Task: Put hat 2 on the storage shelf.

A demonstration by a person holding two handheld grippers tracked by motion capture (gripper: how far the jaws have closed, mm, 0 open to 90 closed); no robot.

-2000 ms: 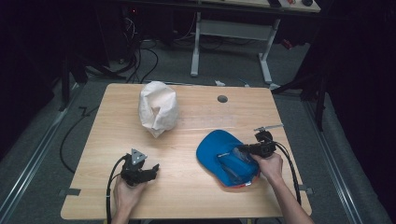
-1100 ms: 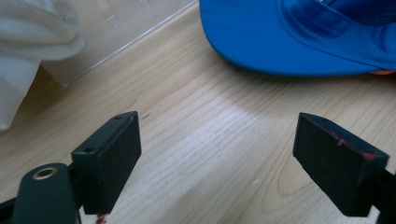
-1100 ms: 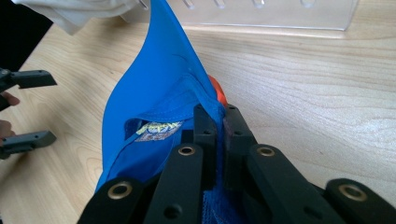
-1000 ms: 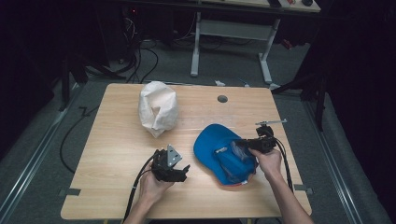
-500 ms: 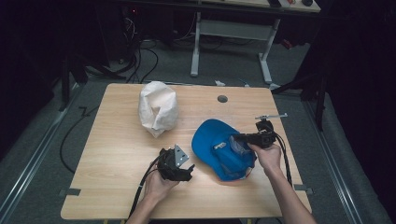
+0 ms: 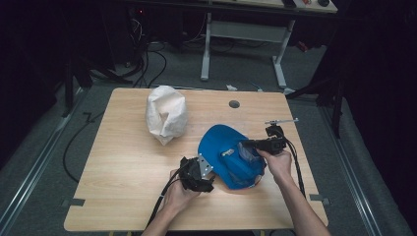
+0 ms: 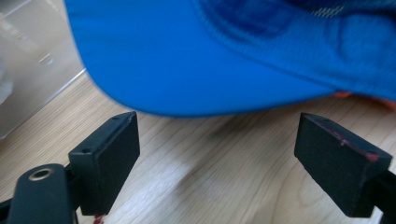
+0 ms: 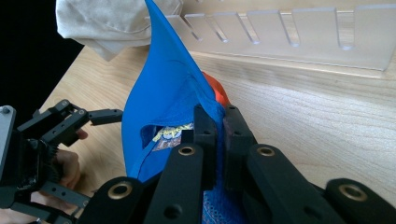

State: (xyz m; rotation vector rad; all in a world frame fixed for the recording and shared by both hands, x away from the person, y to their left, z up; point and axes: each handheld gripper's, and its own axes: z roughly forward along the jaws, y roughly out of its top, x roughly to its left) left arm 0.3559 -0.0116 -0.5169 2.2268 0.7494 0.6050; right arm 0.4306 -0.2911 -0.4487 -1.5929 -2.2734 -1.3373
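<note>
Meanwhile, at the table's near-right area, the right gripper is pinching the blue cap w/ jaws pressed on its fabric edge, tilting it up so the left gripper, jaws spread wide, is lining up on the brim, prob. to grab it.

bare wood left, bag blocking behind

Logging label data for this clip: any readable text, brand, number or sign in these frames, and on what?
No text can be read.
Blue cap: a tag inside it shows yellow and red print, too blurred to read; in the high view it is a pale patch, too small.
White cap: no print visible.
Left gripper and right gripper: no markings legible.
</note>
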